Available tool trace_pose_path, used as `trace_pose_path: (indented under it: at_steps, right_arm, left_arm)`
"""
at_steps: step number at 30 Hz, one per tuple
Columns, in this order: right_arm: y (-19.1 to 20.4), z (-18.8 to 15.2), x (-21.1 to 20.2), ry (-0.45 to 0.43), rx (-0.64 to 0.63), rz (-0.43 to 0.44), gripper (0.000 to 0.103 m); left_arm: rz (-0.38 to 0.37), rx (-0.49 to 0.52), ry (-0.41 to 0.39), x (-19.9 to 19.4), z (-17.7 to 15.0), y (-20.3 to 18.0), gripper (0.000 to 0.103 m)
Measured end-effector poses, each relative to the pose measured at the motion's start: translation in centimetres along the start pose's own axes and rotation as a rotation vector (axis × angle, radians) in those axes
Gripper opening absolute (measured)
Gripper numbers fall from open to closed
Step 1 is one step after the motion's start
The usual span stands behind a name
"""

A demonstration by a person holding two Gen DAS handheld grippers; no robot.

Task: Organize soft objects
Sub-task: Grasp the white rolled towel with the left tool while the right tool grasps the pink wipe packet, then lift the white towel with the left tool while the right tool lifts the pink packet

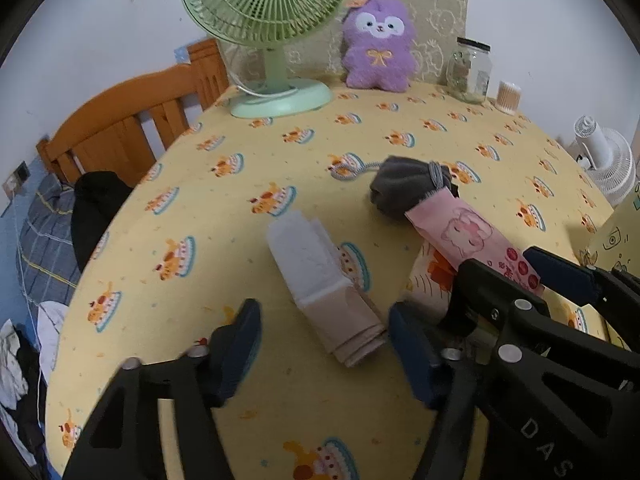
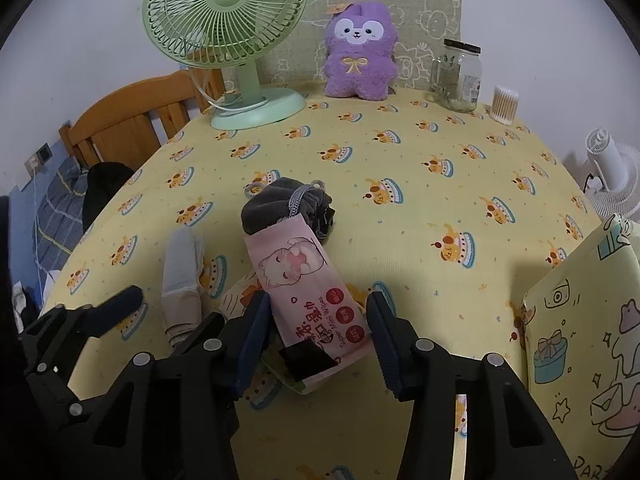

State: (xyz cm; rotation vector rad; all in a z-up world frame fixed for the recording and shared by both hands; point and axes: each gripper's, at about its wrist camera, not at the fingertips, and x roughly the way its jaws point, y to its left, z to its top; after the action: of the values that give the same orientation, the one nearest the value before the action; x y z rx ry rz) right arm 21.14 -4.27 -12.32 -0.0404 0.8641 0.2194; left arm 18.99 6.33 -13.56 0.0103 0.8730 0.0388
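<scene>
Yellow cake-print tablecloth [image 2: 440, 184] by a white wall [image 2: 80, 20] — both claws spread, the left claw [image 1: 324, 340] around folded cloth [image 1: 320, 276], the right claw [image 2: 316, 336] around wipes [image 2: 308, 292].

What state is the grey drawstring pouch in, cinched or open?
Cinched shut. The grey pouch lies on the tablecloth with its mouth gathered into tight folds under the drawstring cord; what it holds cannot be seen.

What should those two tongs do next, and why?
Probably close the right tongs fully on the pink wipes pack: it already lies between the pads, seemingly not yet pinched. The left tongs likewise straddle the folded white-and-beige cloth.
</scene>
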Motion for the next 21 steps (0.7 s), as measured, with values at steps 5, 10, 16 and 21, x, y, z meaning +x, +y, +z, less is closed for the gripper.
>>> trace_pose_path:
  at_steps: [5,10,16,21]
  right_arm:
    - [-0.1,-0.1,-0.1,0.001,0.003,0.001,0.053]
    - [-0.3,-0.5,-0.6,0.005,0.012,0.01,0.052]
    - [-0.6,-1.0,-1.9,-0.001,0.024,0.019,0.051]
    - [-0.6,-1.3,-3.2,-0.019,0.026,0.024,0.05]
  left_arm:
    - [-0.041,0.02,-0.009,-0.4,-0.2,-0.7,0.028]
    - [-0.046,0.02,-0.016,-1.1,-0.5,-0.9,0.02]
    - [-0.069,0.011,-0.039,-2.6,-0.9,-1.1,0.019]
    - [-0.062,0.009,-0.06,-3.9,-1.2,-1.2,0.019]
